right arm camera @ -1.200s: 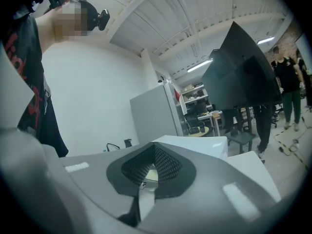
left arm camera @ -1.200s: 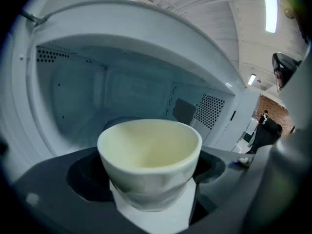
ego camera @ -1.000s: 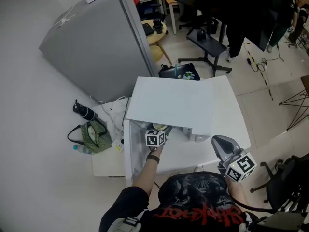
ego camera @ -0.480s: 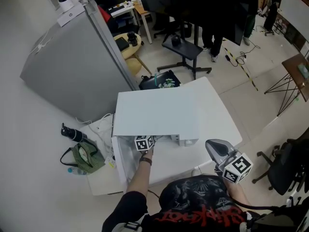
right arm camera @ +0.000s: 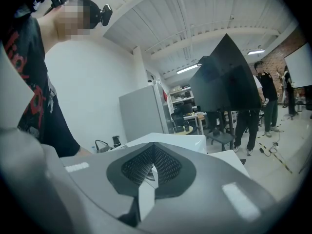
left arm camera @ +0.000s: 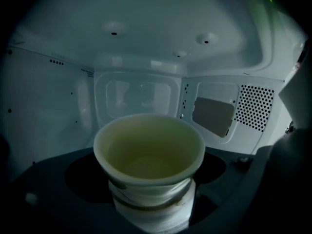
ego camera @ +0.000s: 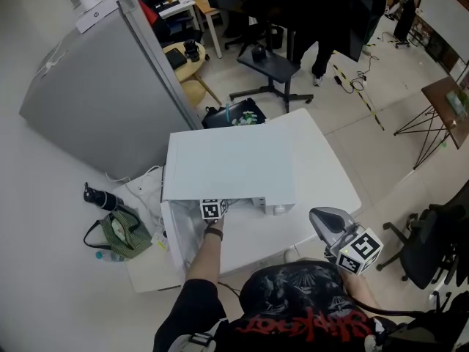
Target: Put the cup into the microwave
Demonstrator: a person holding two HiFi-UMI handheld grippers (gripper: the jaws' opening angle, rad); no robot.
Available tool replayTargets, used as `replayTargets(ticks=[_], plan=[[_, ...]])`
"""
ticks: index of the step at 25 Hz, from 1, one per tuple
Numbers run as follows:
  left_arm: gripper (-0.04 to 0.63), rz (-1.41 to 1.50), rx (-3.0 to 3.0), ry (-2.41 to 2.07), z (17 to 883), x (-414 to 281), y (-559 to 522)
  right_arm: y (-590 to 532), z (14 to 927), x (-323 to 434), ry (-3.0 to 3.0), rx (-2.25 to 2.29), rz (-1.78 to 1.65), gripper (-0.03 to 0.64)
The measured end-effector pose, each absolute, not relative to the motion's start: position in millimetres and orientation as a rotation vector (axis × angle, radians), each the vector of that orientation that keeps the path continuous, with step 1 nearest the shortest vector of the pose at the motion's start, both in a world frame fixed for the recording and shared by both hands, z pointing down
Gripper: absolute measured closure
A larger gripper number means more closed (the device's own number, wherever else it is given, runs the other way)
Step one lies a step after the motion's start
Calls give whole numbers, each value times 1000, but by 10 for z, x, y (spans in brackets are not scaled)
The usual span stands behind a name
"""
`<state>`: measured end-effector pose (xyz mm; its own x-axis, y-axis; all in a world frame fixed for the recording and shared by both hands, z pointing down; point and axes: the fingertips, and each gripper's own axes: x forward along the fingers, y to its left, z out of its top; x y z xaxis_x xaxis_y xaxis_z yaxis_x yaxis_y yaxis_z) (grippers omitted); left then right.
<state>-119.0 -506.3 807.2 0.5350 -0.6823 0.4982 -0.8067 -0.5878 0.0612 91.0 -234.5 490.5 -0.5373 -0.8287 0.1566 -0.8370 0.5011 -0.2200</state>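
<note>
**Head view with both gripper views.** Pale floor of a workshop carries, at far left, a grey partition, a green bag and a dark bottle lying beside the bag. A white table stands at the centre and bears a white microwave, seen from above. Its door hangs open on the left side.

*Left arm.* The forearm stretches forward from the person's shoulder into the open cavity. The left gripper shows only its marker cube at the cavity mouth; its front lies under the microwave's roof and slopes gently downward.

*Cup.* In the left gripper view the cup is inside the cavity. It stands upright, close before the camera and centred, over the dark turntable. The back wall and the perforated right wall lie well behind it. The cup is pale and looks empty, with a banded lower body.

*Left jaws.* They stand wide apart and clasp the cup low on its body. The jaws themselves are dim in the dark cavity.

*Right arm.* The right gripper is held near the table's near right corner, well apart from the microwave and pointing almost level. In its own view the two jaws are pressed together with nothing between them.
</note>
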Motion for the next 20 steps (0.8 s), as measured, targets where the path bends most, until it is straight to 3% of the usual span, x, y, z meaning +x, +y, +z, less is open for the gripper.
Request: replayTargets(ticks=[20], plan=[[137,524,2535,-1166,7675,-1137,-4120,-2394,4843,616,-2818,1321,341,617]])
